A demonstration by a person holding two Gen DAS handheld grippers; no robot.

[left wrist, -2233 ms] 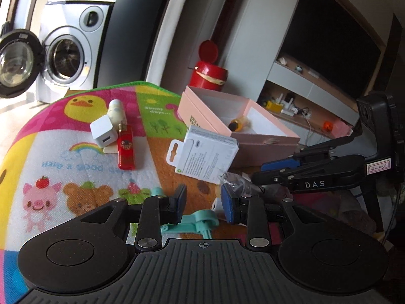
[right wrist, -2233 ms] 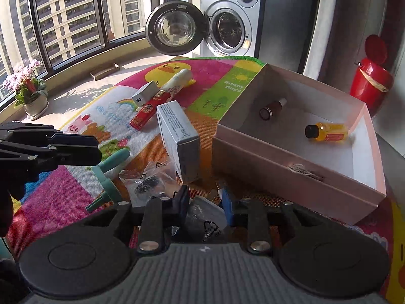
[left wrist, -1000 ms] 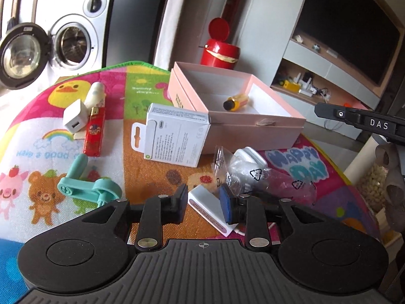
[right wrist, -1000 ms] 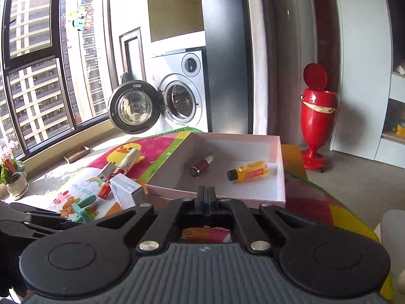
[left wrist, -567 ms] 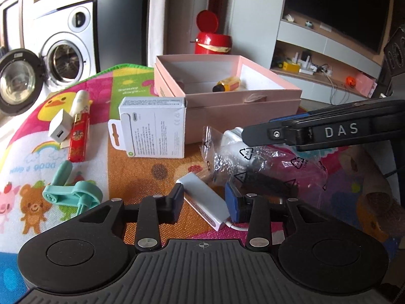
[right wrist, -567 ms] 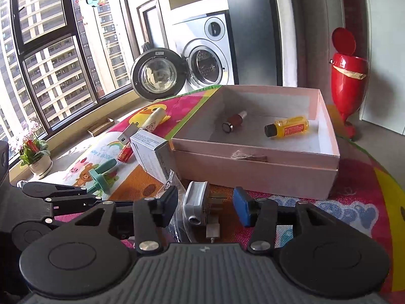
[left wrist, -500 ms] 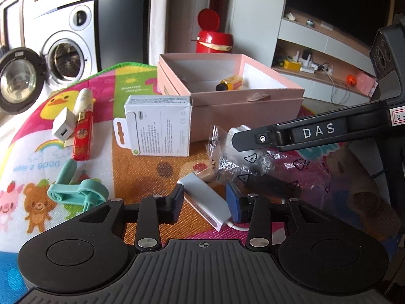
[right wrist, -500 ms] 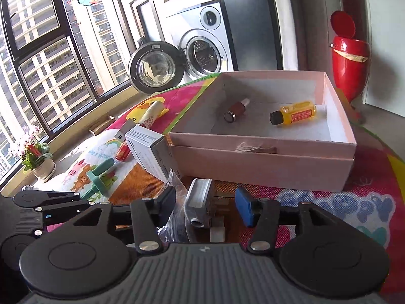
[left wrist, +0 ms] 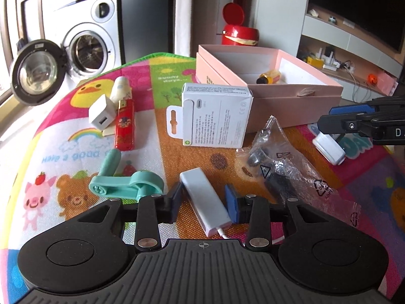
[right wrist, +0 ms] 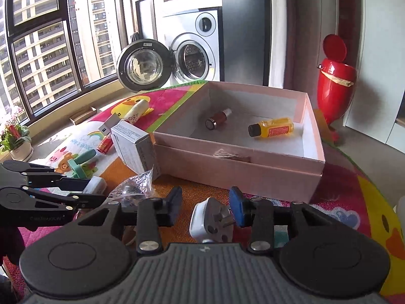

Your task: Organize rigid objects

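A pink open box [right wrist: 255, 169] [left wrist: 291, 101] on the play mat holds a small brown bottle [right wrist: 218, 119] and a yellow bottle [right wrist: 272, 127]. My right gripper [right wrist: 206, 209] is open, its jaws on either side of a white plug adapter [right wrist: 211, 221] lying on the mat in front of the box; the plug also shows in the left wrist view [left wrist: 329, 149]. My left gripper [left wrist: 203, 201] is open around a white flat adapter with a cable [left wrist: 205, 201] lying on the mat.
On the mat: a white carton [left wrist: 215, 116], a clear plastic bag with dark parts [left wrist: 281, 167], a teal plastic piece [left wrist: 124, 181], a red lighter [left wrist: 124, 126], a white cube charger [left wrist: 101, 116], a cream tube [left wrist: 121, 87]. A red bin [right wrist: 334, 86] and a washing machine [right wrist: 192, 53] stand behind.
My right gripper has moved right with the plug adapter between its jaws, away from the plastic bag. My left gripper has closed in around the flat white adapter.
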